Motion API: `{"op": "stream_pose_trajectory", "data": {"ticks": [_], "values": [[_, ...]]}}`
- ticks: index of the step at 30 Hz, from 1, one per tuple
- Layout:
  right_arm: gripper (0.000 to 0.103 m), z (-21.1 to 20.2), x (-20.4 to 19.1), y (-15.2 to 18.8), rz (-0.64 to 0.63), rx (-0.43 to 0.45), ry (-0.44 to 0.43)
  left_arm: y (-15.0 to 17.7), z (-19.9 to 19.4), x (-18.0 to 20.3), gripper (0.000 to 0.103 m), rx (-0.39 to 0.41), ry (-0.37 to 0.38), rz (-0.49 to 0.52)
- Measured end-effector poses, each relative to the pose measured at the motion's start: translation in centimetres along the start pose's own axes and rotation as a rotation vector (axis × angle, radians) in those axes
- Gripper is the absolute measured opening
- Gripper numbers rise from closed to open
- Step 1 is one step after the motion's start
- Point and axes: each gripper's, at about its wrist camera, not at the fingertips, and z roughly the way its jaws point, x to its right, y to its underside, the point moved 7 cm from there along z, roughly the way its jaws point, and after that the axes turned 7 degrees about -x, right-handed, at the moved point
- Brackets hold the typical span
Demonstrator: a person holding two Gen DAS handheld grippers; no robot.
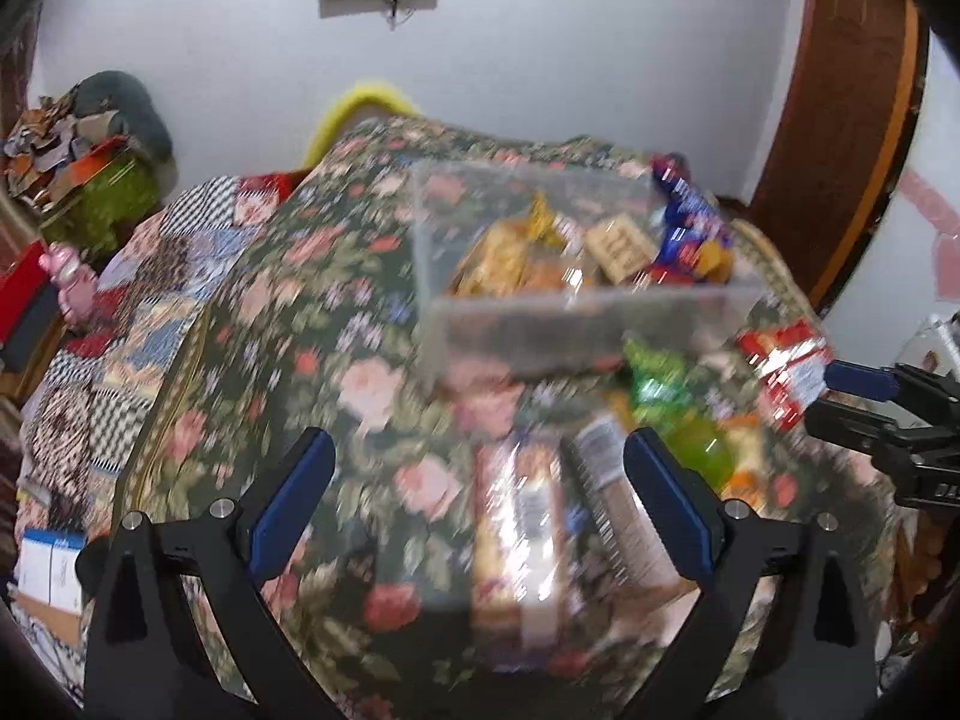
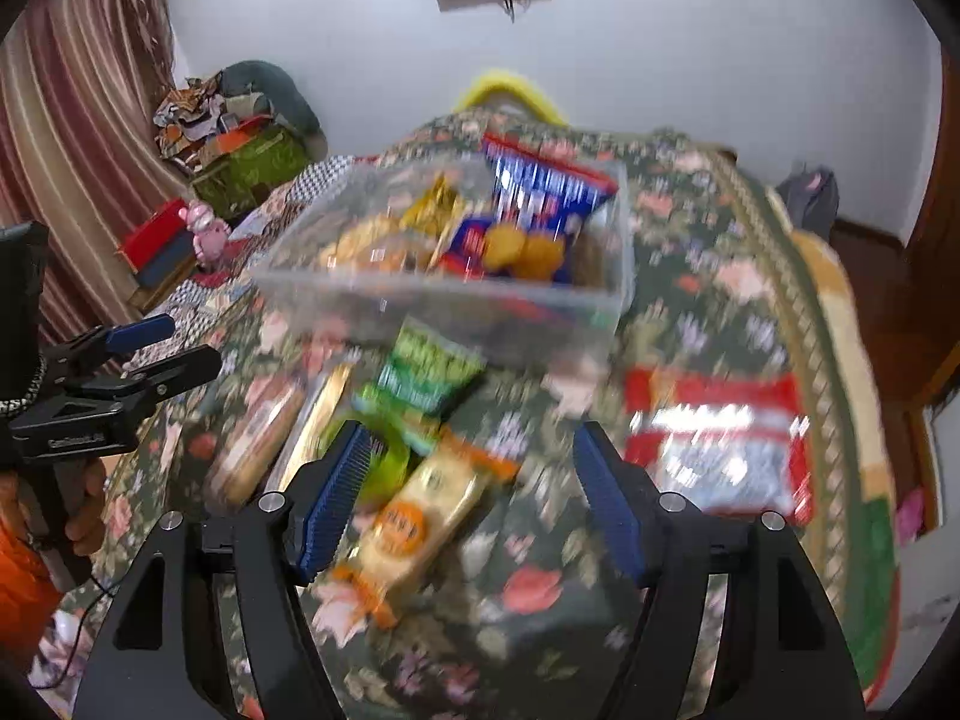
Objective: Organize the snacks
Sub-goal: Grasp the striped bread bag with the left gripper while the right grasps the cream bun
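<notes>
A clear plastic bin [image 1: 576, 324] [image 2: 480, 318] holds several snack packs, among them a blue biscuit bag [image 2: 534, 210]. Loose snacks lie in front of it on the floral cloth: a clear-wrapped biscuit pack [image 1: 516, 528] [image 2: 252, 444], a green bag [image 1: 654, 372] [image 2: 426, 372], an orange-and-cream pack [image 2: 408, 522] and a red pack [image 1: 786, 366] [image 2: 720, 444]. My left gripper [image 1: 480, 474] is open and empty above the biscuit pack. My right gripper [image 2: 468, 474] is open and empty above the orange-and-cream pack. Both views are motion-blurred.
The floral cloth [image 1: 336, 312] covers a raised surface that drops off at the left and right. A patchwork quilt [image 1: 150, 300], a red box [image 2: 156, 240] and a pink toy [image 2: 207, 228] lie to the left. A white wall stands behind.
</notes>
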Motion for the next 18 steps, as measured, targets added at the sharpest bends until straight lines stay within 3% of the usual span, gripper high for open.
{"op": "stream_pose_trajectory", "data": {"ticks": [7,14,16,18], "values": [[0.067,3.4,-1.1,2.8,0.001,-0.104,-0.015,3.2,1.3,0.1,0.098,-0.038,0.013,0.019],[0.067,5.8,-1.9,3.2,-0.001,-0.153,0.005,4.4,3.2,0.5,0.087,-0.092,0.041,0.028],[0.065,5.9,-2.1,3.3,-0.012,-0.149,0.015,4.7,3.9,0.5,0.083,-0.113,0.059,0.017],[0.053,5.7,-2.2,3.4,-0.03,-0.142,0.02,5.0,4.7,0.5,0.08,-0.135,0.071,0.004]]}}
